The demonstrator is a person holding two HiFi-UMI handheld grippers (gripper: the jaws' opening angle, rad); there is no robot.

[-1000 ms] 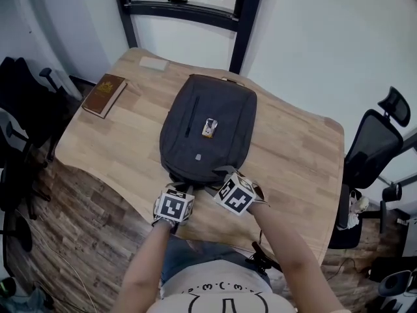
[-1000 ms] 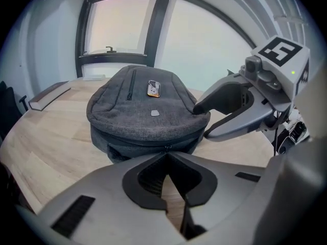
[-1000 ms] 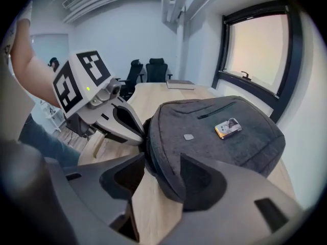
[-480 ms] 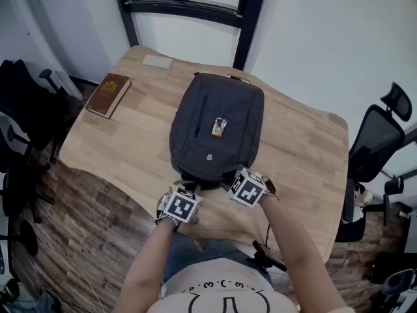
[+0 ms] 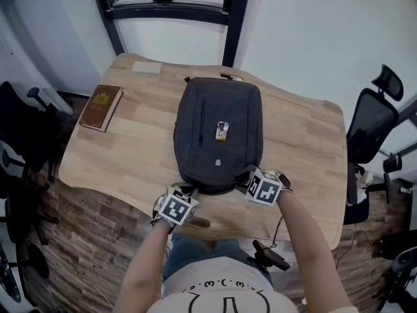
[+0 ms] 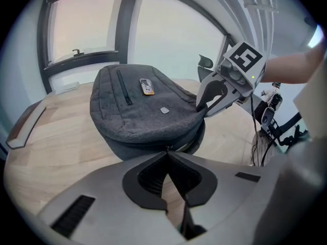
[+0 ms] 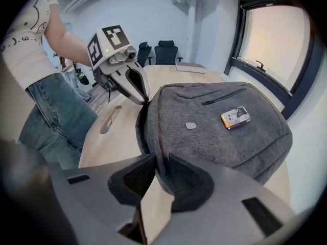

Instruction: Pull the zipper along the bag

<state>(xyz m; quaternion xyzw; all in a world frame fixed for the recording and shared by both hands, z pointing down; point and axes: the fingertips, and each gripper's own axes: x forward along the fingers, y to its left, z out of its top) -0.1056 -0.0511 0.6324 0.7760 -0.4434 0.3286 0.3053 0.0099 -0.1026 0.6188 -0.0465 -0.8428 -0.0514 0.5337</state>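
A dark grey backpack [image 5: 219, 135] lies flat on the wooden table [image 5: 143, 155], with its bottom end toward me. My left gripper [image 5: 187, 193] is at the bag's near left corner. In the left gripper view its jaws [image 6: 167, 151] are shut, pinching a small zipper pull [image 6: 167, 147] at the seam. My right gripper [image 5: 253, 181] is at the near right corner. Its jaws [image 7: 158, 160] have just been closing, and the bag's bottom edge [image 7: 159, 152] is now clamped between the pads. A small orange tag [image 5: 222, 132] sits on top of the bag.
A brown book [image 5: 101, 107] lies at the table's left edge, and a pale flat piece [image 5: 147, 67] lies at the far edge. Office chairs [image 5: 373, 119] stand to the right and left of the table. A black window frame [image 5: 166, 8] is behind it.
The right gripper has slid right along the bag's near edge, away from the left gripper, and closed on the fabric. The left gripper stays shut at the near left corner.
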